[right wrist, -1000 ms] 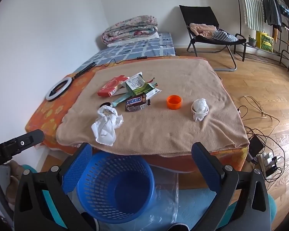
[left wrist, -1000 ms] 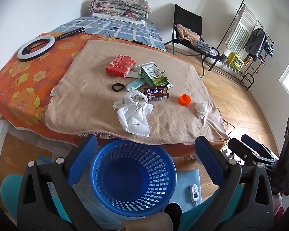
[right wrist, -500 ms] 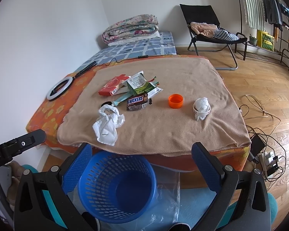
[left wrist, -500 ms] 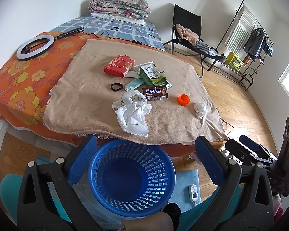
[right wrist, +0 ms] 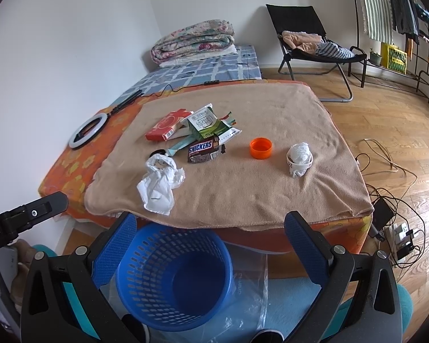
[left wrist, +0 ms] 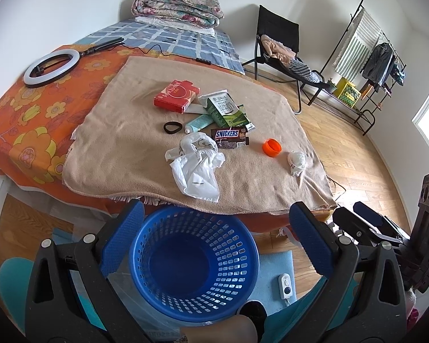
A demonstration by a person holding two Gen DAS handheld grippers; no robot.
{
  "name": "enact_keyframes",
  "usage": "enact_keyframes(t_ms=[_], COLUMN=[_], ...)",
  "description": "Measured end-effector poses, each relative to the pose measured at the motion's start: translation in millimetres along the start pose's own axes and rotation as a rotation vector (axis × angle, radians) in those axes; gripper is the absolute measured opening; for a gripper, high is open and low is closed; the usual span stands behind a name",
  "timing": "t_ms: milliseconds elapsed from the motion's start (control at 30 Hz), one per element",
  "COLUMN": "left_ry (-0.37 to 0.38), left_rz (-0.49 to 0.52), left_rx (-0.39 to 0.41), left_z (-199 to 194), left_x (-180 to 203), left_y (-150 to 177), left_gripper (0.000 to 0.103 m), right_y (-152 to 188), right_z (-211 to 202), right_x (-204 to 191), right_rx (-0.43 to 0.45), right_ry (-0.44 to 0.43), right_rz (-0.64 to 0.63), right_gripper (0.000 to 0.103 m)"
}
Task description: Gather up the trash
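Note:
Trash lies on a tan blanket (left wrist: pixel 123 131) on the bed: a crumpled white plastic bag (left wrist: pixel 196 170), a Snickers wrapper (left wrist: pixel 228 137), an orange cap (left wrist: pixel 272 147), a white paper wad (left wrist: pixel 296 161), a green carton (left wrist: pixel 224 108) and a red box (left wrist: pixel 176 95). An empty blue basket (left wrist: pixel 194 265) stands on the floor below the bed's edge. My left gripper (left wrist: pixel 214 243) is open above the basket. My right gripper (right wrist: pixel 210 245) is open over the basket (right wrist: pixel 174 277) too. The bag (right wrist: pixel 158 184), cap (right wrist: pixel 260 148) and wad (right wrist: pixel 299 155) show in the right wrist view.
A black hair tie (left wrist: pixel 172 127) and a teal tube (left wrist: pixel 198 123) lie among the trash. A ring light (left wrist: pixel 51 67) rests on the orange sheet. Folded quilts (left wrist: pixel 177 8), a black chair (left wrist: pixel 280 45), a clothes rack (left wrist: pixel 380 54) and floor cables (right wrist: pixel 386 214) surround the bed.
Both grippers have drifted slightly back and to the left; the bed and trash sit a little further away in view. Nothing was picked up.

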State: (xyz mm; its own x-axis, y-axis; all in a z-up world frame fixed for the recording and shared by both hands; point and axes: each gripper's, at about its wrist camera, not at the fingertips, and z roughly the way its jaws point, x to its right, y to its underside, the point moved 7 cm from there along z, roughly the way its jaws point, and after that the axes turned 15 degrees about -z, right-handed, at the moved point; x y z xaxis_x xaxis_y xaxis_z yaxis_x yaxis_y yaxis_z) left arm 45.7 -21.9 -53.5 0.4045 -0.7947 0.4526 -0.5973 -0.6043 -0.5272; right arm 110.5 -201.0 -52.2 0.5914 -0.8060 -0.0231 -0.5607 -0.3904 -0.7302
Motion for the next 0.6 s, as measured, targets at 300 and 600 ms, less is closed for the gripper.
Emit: enact_keyframes(t_ms=[300,600], left_ry=[0.003,0.004], left_rz=[-0.002,-0.005], left_rx=[-0.004,-0.005], left_z=[1.1,1.3], left_x=[-1.7,-2.5], left_y=[-1.5,-2.3], left_gripper=[0.103,0.103], right_y=[1.3,3.0], right_z=[3.3,4.9], right_x=[-0.3,0.3], right_rx=[-0.011,-0.018], right_ry=[-0.003,-0.005], right_rz=[0.004,0.006], right_gripper=[0.102,0.102])
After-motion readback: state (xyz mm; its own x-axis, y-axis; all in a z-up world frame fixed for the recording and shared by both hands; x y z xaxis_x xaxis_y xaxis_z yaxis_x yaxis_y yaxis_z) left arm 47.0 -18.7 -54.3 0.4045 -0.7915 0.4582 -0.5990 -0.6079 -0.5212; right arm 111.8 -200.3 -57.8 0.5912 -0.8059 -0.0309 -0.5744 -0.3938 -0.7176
